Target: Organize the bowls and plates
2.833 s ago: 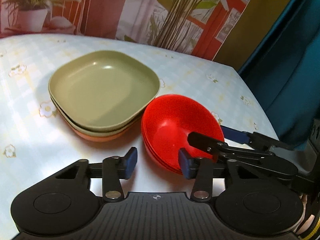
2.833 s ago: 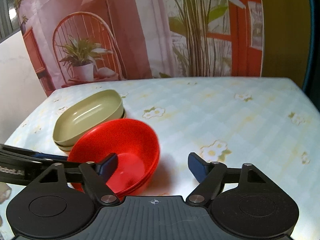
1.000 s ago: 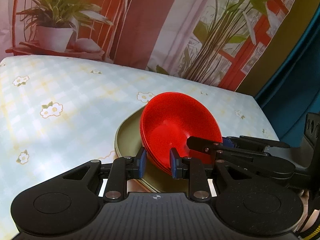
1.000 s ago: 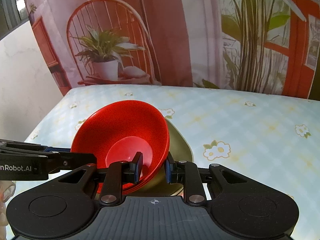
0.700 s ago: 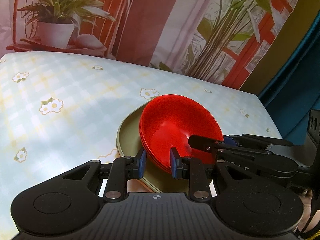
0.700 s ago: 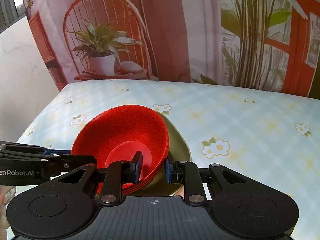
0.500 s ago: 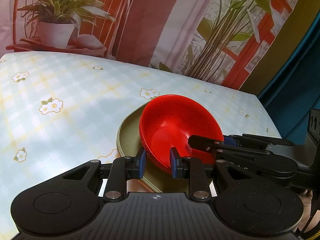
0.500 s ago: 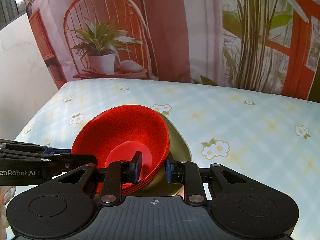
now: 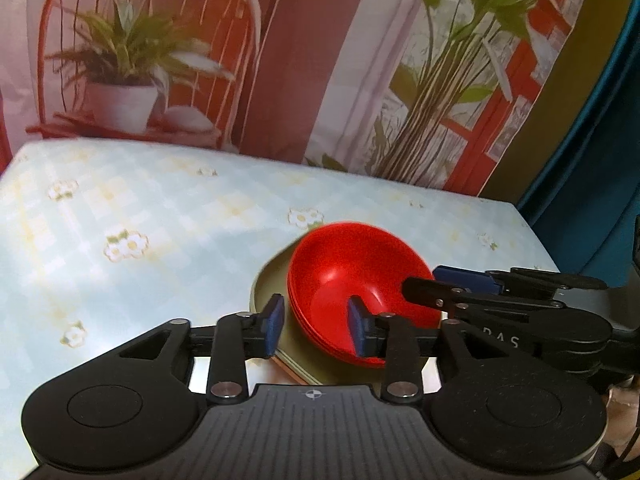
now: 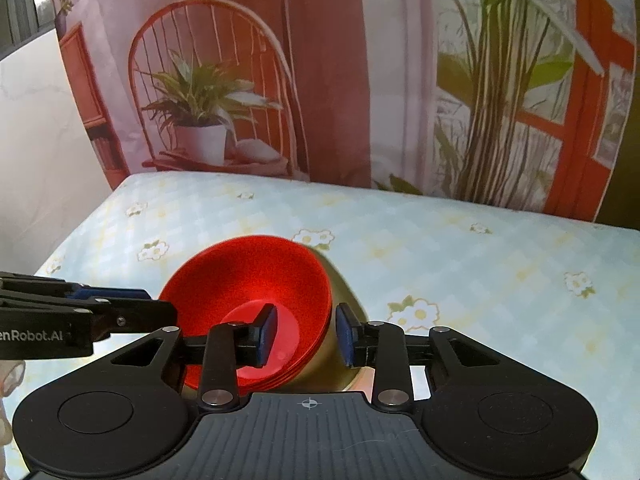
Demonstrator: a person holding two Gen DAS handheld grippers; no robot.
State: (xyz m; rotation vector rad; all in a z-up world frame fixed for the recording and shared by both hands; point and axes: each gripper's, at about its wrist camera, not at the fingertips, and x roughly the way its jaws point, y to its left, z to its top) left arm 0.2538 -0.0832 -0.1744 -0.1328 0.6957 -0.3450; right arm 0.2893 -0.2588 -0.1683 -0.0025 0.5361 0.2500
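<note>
A stack of red bowls (image 9: 352,280) sits on the stack of olive-green plates (image 9: 266,286), with an orange plate edge showing at the bottom. In the right wrist view the bowls (image 10: 248,280) cover most of the plates (image 10: 340,292). My left gripper (image 9: 316,322) is open, its jaws straddling the bowls' left rim without gripping. My right gripper (image 10: 306,334) is open, its jaws either side of the bowls' right rim. Each gripper shows in the other's view.
The stack rests on a table with a pale floral cloth (image 9: 140,216). A printed backdrop with plants and a chair stands behind (image 10: 320,80). A teal curtain (image 9: 600,140) hangs at the right; the table's right edge is close.
Both grippers have opened, letting go of the red bowls' rim. The bowls now rest on the plates, and both grippers have tilted up slightly.
</note>
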